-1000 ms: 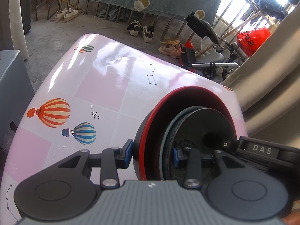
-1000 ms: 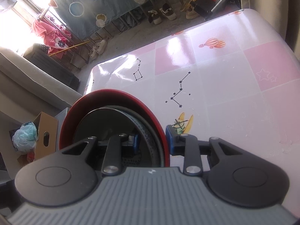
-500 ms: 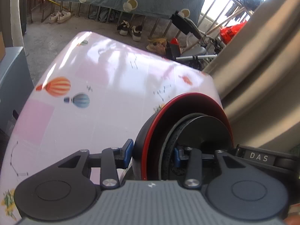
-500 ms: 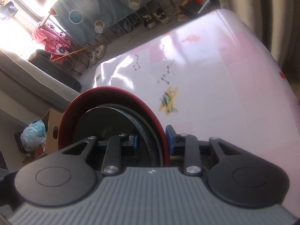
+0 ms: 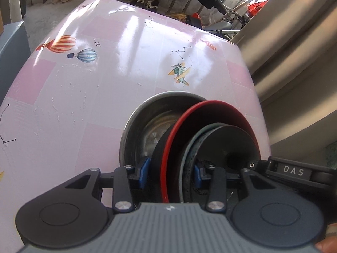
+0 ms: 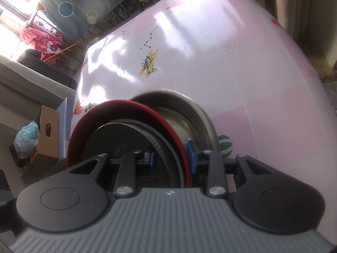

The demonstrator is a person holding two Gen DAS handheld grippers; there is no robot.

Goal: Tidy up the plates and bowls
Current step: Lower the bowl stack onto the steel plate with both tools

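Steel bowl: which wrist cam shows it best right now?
Left wrist view. The steel bowl shows its left rim, inner wall and shiny bottom beside the red-rimmed bowl. In the right wrist view the steel bowl shows only its far rim arc and a strip of inner wall; the red-rimmed bowl hides most of it.

A red-rimmed black bowl (image 5: 210, 124) hangs tilted over a steel bowl (image 5: 147, 113) standing near the tabletop's near edge.
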